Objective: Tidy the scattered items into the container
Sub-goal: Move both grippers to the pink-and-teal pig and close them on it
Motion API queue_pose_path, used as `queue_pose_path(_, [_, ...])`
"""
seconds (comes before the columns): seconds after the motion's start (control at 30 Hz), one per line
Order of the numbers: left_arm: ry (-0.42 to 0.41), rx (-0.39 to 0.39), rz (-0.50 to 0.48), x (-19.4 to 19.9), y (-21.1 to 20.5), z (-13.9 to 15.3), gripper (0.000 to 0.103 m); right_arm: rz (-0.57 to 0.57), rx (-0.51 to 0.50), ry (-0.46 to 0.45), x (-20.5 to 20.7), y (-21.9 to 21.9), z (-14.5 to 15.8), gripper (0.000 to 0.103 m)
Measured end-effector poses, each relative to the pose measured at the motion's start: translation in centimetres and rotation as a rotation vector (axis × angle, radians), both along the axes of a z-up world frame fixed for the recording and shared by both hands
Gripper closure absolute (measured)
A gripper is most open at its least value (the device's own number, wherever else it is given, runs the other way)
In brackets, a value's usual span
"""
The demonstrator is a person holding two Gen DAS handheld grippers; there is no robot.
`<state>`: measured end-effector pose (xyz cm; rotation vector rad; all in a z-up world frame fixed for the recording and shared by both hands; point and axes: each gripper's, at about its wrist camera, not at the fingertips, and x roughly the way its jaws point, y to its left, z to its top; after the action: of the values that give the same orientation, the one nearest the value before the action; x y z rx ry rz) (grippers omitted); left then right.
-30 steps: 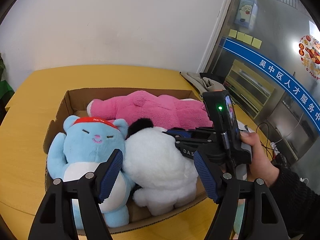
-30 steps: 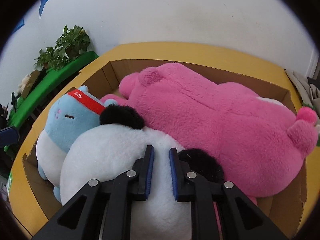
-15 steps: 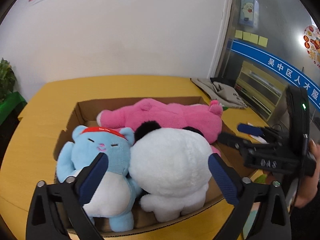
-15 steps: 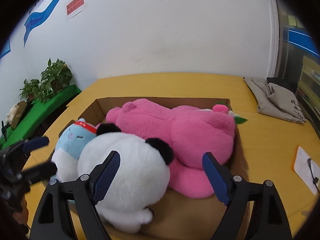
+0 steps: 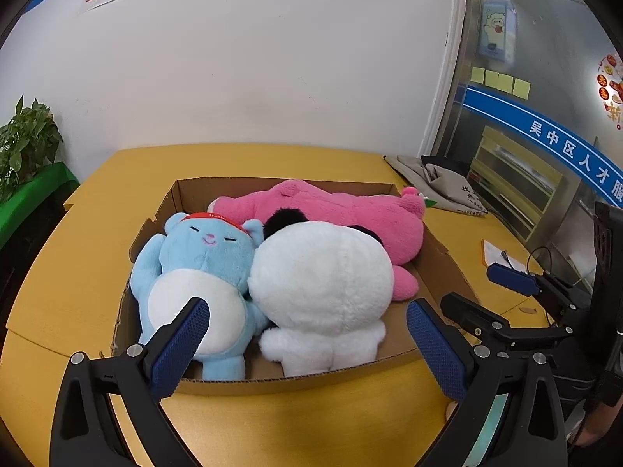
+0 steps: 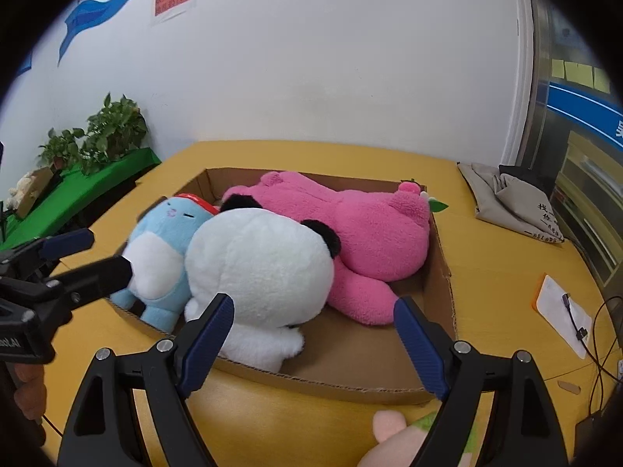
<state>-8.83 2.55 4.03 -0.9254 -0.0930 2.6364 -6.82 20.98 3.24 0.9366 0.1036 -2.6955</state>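
Yellow wooden bench (image 5: 97, 257) carries the open brown cardboard box (image 5: 440, 257) w/ three plush toys packed tight. Long pink plush (image 6: 350, 218) lies flat along the far wall, prob. because that's the only way its length fits. Round white plush w/ black ears (image 5: 323, 272) sits near-right; light-blue plush w/ red headband (image 5: 202, 268) is wedged beside it, on its back. One peach-and-green soft toy (image 6: 393, 436) lies on the bench just outside the near wall, not yet boxed. Left tongs (image 5: 307, 342) spread wide, nothing between; right tongs (image 6: 315, 334) likewise spread, empty, above the near rim.
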Motion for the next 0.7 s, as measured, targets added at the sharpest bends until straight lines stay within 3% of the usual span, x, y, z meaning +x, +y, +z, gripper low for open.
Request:
queue_pose_path(0.47, [0.02,0.006,-0.037,4.5,-0.1,1.2,0.0,-0.005,-0.005,0.031,3.8,0.0,1.3,0.019])
queue_pose_path(0.7, [-0.017,0.001,-0.113,5.3,2.2,0.8,0.0,-0.078,-0.078,0.032,6.1,5.8,0.7,0.019])
